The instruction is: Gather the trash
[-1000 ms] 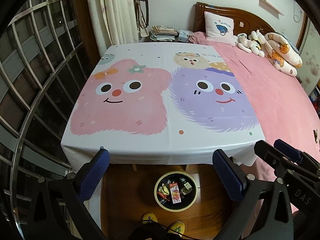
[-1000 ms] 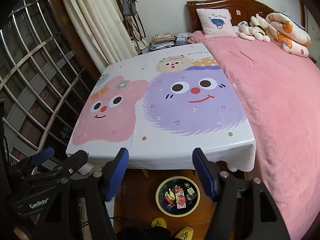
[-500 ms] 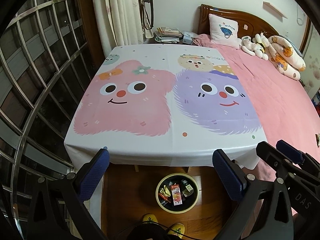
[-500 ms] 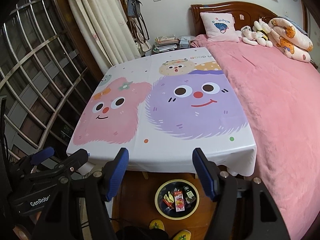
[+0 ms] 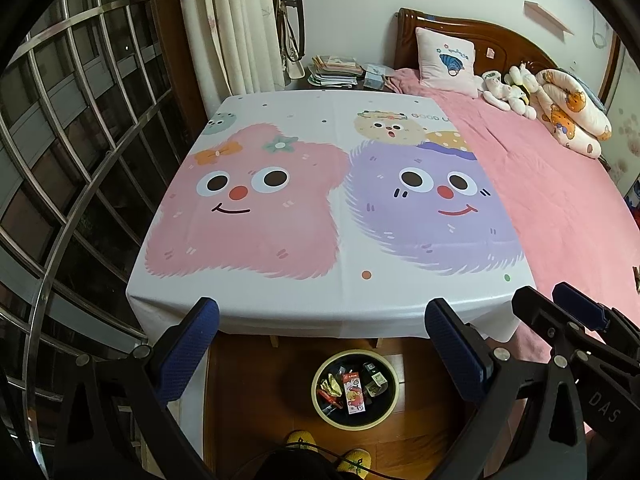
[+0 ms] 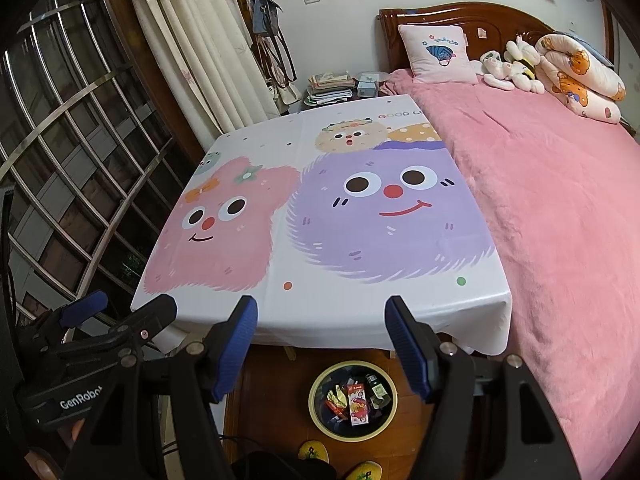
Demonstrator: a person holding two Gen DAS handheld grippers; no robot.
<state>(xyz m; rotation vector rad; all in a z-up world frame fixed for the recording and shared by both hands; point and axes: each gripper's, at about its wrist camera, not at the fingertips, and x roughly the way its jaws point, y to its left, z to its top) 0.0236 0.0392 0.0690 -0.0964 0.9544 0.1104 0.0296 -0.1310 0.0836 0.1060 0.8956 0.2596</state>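
Yellow slippers (image 5: 299,440), two of them, are poking out just nearer than the trash bin (image 5: 394,402), which is sitting on the wood floor holding several wrappers and one red carton (image 5: 353,392). Above it, the left gripper (image 5: 322,342) and right gripper (image 6: 322,342) are both hanging wide open, gripping nothing. Beyond the bin, one cartoon tablecloth (image 5: 320,300) is lying bare. Reaching again risks snagging its overhanging hem.

I see a table (image 5: 280,320) under a cartoon-monster tablecloth (image 5: 320,200). On the wooden floor (image 5: 260,400) below its near edge sits a round bin (image 5: 394,400) holding wrappers.
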